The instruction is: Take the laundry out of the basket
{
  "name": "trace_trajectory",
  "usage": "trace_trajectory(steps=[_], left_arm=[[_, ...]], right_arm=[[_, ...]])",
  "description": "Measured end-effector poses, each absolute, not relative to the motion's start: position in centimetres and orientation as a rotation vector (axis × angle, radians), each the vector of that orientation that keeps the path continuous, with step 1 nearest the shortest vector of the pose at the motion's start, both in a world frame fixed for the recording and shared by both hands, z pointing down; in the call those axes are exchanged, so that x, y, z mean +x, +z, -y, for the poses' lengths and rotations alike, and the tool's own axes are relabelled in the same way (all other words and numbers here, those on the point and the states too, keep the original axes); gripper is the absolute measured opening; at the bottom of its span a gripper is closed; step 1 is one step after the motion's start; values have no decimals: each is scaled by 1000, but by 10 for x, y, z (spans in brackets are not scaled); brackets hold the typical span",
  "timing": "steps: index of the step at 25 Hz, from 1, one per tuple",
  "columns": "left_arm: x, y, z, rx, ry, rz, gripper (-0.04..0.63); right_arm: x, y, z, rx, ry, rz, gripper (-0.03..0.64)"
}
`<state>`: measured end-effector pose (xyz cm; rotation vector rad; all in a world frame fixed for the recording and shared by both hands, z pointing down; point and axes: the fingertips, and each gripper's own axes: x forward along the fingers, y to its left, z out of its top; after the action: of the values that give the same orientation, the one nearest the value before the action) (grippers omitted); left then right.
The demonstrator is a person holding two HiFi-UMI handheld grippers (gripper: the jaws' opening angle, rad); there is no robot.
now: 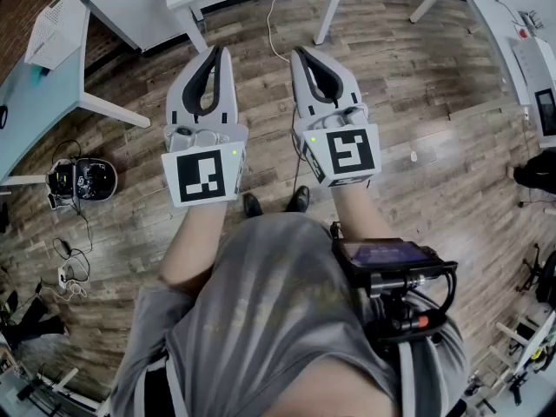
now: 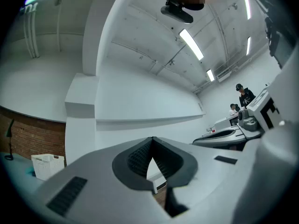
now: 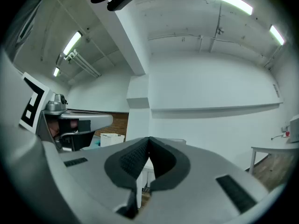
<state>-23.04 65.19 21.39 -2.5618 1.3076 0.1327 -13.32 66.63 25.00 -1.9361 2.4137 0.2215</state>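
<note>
Holds left claw (image 1: 218, 52) and right claw (image 1: 301, 53) clenched on nothing above wooden floor (image 1: 391, 102) | shows no basket or laundry in any view | risks bumping the basket rim with claws unopened, target unlocated

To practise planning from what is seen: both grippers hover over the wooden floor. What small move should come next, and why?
Probably turn to look for the basket: no basket or laundry shows in any view. The left gripper and right gripper are both shut and empty, held side by side above the wooden floor, so reaching now would grasp nothing.
</note>
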Motion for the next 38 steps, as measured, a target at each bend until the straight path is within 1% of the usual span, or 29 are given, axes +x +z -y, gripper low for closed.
trace_trajectory(steps=[7,14,20,24,30,38], left_arm=[[-219,212,-654,-2559,120,-1307,8],[-192,218,-661,-2567,104,-1292,8],[-148,221,-665,-2568,83,-1289,8],[-132,227,-660,-2569,66,-1305,8],[-128,236,-635,-2578,36,-1346,8],[-152,249,-566,-2604,42,-1385,8]], right_arm=[[-122,250,-670,-1935,218,-2405,8],[-98,255,-678,-1917,193,-2405,8],[-54,259,-684,-1910,161,-2407,8],[-33,264,-677,-1920,140,-2420,8],[-29,277,-653,-1906,81,-2462,8],[-47,290,-585,-1916,47,-2491,8]])
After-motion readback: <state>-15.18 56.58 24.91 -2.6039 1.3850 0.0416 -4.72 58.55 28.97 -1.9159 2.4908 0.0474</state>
